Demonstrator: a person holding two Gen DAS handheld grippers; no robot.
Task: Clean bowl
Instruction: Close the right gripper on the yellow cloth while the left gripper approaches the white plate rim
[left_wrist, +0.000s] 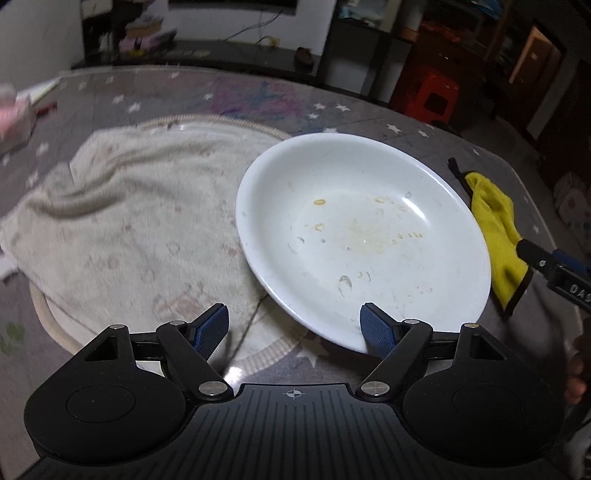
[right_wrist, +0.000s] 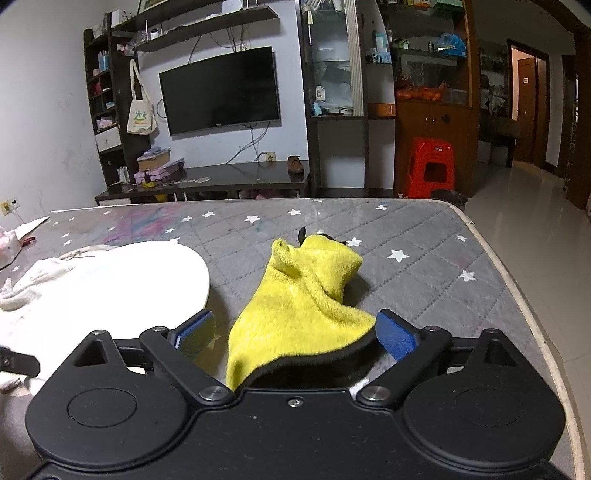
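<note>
On the grey star-print table cover (right_wrist: 424, 236): one white bowl (left_wrist: 364, 236), soiled with dried yellowish specks, lying partly on a cream towel (left_wrist: 140, 221). One yellow cloth (right_wrist: 303, 302), just right of the bowl. Left gripper (left_wrist: 294, 325): jaws wide apart, empty, at the bowl's near rim. Right gripper (right_wrist: 295, 336): jaws wide, straddling the cloth's near end, not clamped.

The right hand-held gripper (right_wrist: 295, 334) stands open around a yellow cloth (right_wrist: 299, 306) on the star-patterned worktop (right_wrist: 424, 236), beside the white bowl (right_wrist: 147, 273).
</note>
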